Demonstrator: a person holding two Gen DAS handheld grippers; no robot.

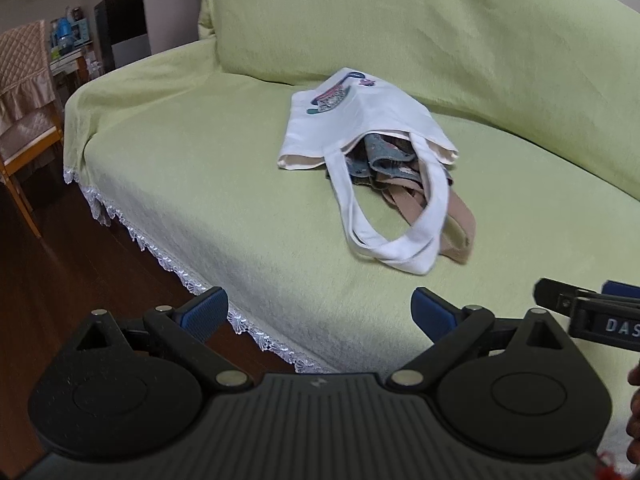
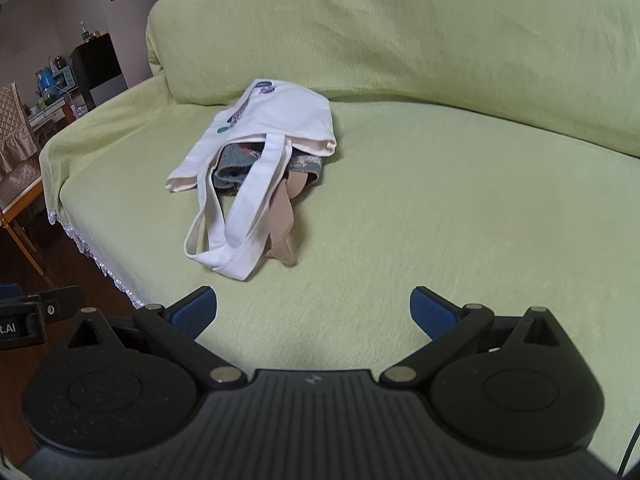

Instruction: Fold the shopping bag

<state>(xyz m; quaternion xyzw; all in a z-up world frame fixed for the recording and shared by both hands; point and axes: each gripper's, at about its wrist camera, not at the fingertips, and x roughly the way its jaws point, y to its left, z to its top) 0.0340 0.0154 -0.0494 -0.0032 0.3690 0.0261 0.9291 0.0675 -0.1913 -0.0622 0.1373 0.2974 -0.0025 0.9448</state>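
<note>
both tools (image 1: 319, 310) (image 2: 313, 309) gape, well short of white bag (image 1: 360, 120)

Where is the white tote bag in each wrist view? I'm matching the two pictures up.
Left wrist: white tote bag lies right of centre, upper half, handles toward the camera.
Right wrist: white tote bag lies left of centre, upper half.
Shared landmark: the black cabinet at upper left.

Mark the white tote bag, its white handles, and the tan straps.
white tote bag (image 1: 360, 120), left wrist view, upper panel.
white handles (image 2: 244, 208), right wrist view, broad strap.
tan straps (image 1: 460, 216), left wrist view, outer loop.
</note>
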